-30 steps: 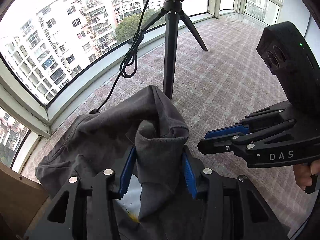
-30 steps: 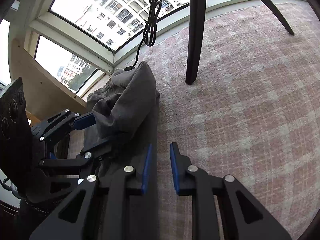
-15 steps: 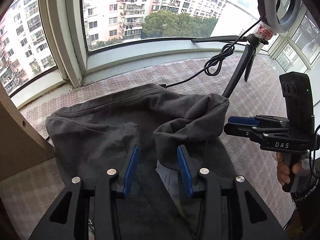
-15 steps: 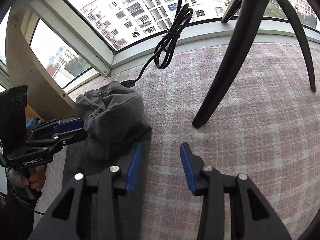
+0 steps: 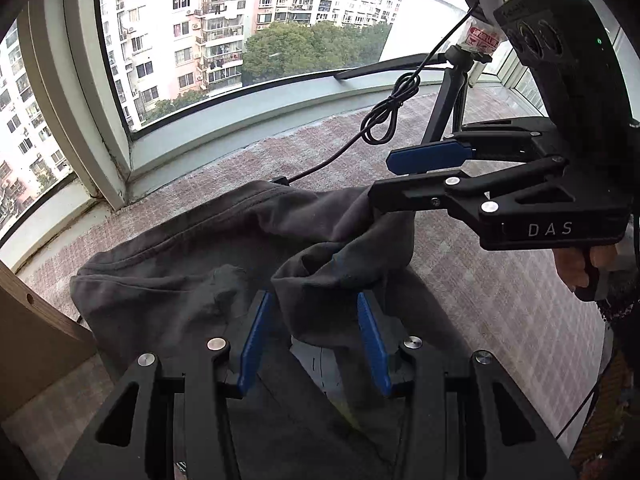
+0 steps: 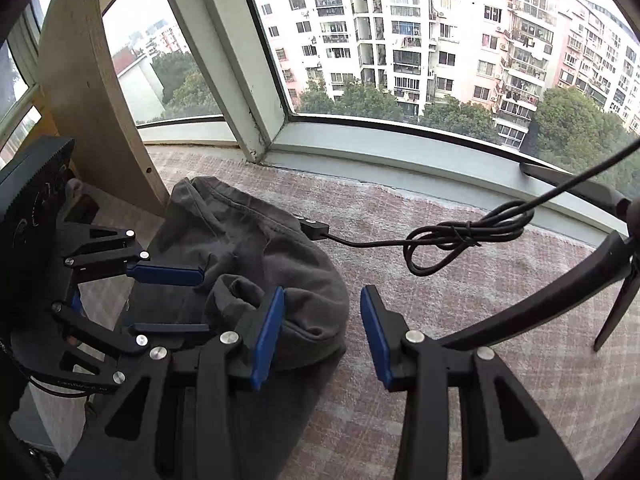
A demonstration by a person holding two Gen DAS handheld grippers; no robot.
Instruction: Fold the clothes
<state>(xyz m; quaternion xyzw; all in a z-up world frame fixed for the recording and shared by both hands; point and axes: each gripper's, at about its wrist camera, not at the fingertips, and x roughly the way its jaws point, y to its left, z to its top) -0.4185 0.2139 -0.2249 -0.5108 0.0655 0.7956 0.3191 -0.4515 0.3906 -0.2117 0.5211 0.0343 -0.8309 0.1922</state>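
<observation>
Left wrist view: the left claw [image 5: 314,340] stands partly open, its blue pads either side of a bunched fold of the dark grey garment [image 5: 192,264] without pressing it. The garment lies crumpled on the checked carpet [image 5: 480,280] by the window. The right claw [image 5: 384,178] reaches in from the right, its body marked "DAS" in white letters; a red-and-white label [image 5: 482,38] on the tripod is too blurred to read.

Right wrist view: the right claw [image 6: 322,336] is partly open with only carpet between its pads; the garment [image 6: 256,248] lies at its left pad. The left claw [image 6: 176,300] is also open beside the fabric. A coiled black cable [image 6: 460,238] rests on the carpet.
</observation>
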